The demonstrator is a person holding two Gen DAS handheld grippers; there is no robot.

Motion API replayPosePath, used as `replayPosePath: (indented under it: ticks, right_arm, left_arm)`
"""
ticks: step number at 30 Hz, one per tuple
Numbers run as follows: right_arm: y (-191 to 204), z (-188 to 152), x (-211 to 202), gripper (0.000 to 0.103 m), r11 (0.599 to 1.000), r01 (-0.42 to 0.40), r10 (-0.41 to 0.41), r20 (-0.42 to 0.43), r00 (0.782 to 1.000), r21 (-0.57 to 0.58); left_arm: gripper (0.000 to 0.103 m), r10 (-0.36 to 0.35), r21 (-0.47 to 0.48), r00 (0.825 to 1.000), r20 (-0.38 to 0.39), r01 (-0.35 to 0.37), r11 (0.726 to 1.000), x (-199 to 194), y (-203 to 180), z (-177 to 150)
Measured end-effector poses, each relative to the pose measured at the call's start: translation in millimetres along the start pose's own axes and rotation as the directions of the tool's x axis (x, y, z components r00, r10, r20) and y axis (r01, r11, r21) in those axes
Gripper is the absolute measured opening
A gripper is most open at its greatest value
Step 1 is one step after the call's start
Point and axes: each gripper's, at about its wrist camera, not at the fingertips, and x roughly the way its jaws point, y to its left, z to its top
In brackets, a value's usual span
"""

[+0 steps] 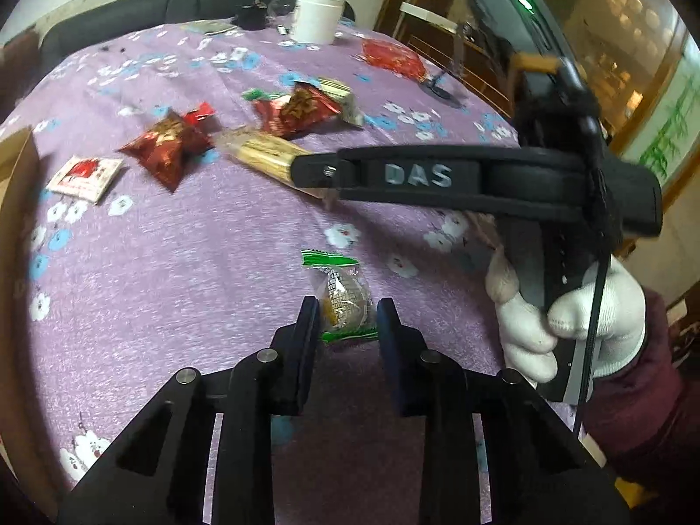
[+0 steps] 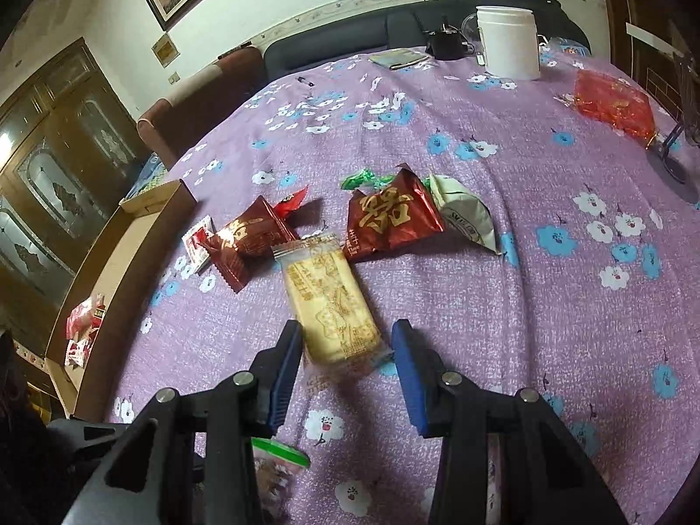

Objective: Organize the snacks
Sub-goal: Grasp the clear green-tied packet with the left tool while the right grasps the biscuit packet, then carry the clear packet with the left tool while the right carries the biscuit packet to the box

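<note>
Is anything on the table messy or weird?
Yes. The snacks lie scattered on the purple tablecloth instead of in the cardboard box: two red packets lie crooked, and a cracker pack lies diagonally.

"DAS" stands in pale raised letters on the side of the right gripper's black finger (image 1: 415,175). A large gold character 囍 marks the dark red snack packet (image 2: 391,218); the cream wrapper (image 2: 468,218) beside it carries small lettering too blurred to read

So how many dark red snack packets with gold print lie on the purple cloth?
2. The left red packet lies beside a small white-red sachet; the right red packet rests against a white packet. Others may be hidden.
</note>
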Motion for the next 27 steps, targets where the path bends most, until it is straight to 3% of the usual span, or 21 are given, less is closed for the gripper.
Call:
replayPosePath:
  ticks: [11,15,18,20,24,27]
  right_arm:
    - [-3.6,-3.6,-12.7,0.045,0.999,0.043,-0.044,0.072,0.996,0.020]
    - [-6.5,-3.8,-8.1,0.045,0.998,0.059,-0.061,0.052,0.997,0.037]
    - [-4.7,-4.2,-4.2,0.045,0.997,0.075,-0.076,0.040,0.996,0.030]
    - [-4.3,-4.0,-3.6,0.045,0.996,0.080,-0.081,0.042,0.996,0.029]
    - [-5.0,-3.9,-3.2,0.045,0.997,0.075,-0.076,0.042,0.996,0.034]
    - [-5.5,-4.1,-3.5,0.045,0.997,0.071,-0.073,0.042,0.996,0.037]
  left_arm:
    - [0.023,-0.026,-0.139,0.994,0.107,0.041,0.989,-42.5,37.9,-10.8]
    - [0.024,-0.054,-0.213,0.991,0.124,0.080,0.974,-52.2,55.4,-21.4]
    - [0.031,-0.048,-0.220,0.990,0.129,0.075,0.973,-59.0,54.8,-24.2]
    - [0.046,-0.049,-0.203,0.989,0.140,0.077,0.976,-60.2,47.4,-21.2]
    - [0.052,-0.059,-0.113,0.986,0.155,0.077,0.991,-51.4,23.1,-8.9]
    - [0.058,-0.008,-0.021,0.992,0.129,0.011,1.000,-33.3,2.7,-0.4]
